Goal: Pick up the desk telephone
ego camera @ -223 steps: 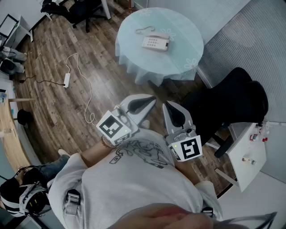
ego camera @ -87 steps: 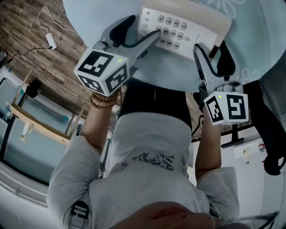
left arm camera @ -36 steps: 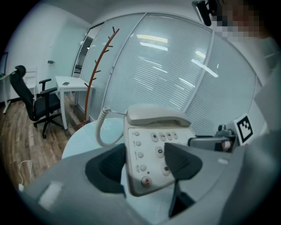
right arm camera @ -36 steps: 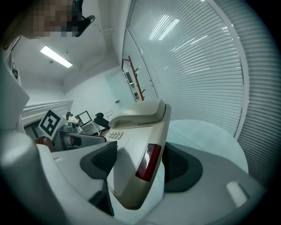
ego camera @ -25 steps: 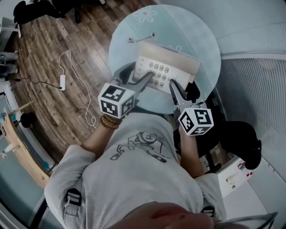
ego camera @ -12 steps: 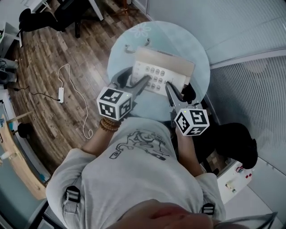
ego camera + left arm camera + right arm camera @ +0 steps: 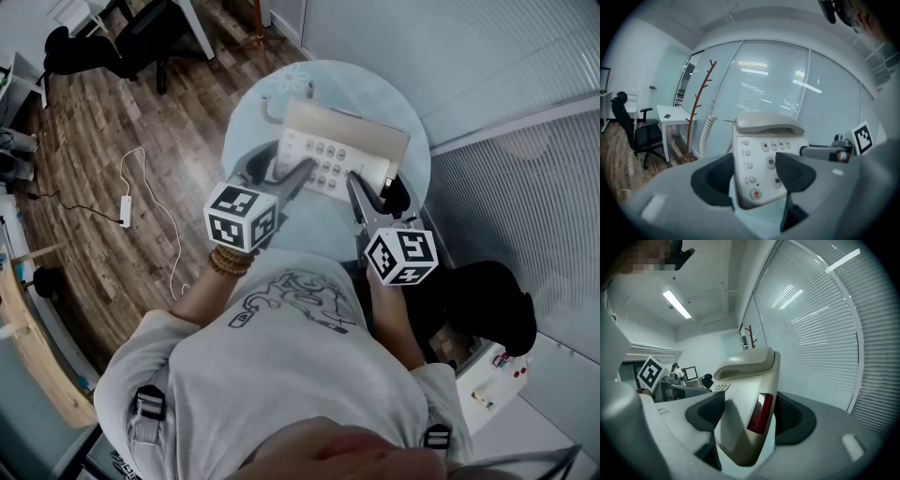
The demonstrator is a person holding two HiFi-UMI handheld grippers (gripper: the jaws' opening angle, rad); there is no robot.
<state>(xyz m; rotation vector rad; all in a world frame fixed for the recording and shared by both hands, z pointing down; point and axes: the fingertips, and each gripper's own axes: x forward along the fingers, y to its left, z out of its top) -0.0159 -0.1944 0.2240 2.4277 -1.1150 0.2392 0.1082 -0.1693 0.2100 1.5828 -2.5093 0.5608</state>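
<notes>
The desk telephone [image 7: 342,150] is held over the round worktop [image 7: 246,122], toward its near edge. The left tool [image 7: 277,171] pinches its left side, the right tool [image 7: 375,192] its right side.

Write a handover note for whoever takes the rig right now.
Left gripper: shut on the desk telephone, at its keypad side.
Right gripper: shut on the telephone's other side.
Telephone: held between both above the round table, handset on its cradle, coiled cord hanging.
Done: grasp; telephone looks clear of the table.
To do: hold it level and steady.
</notes>
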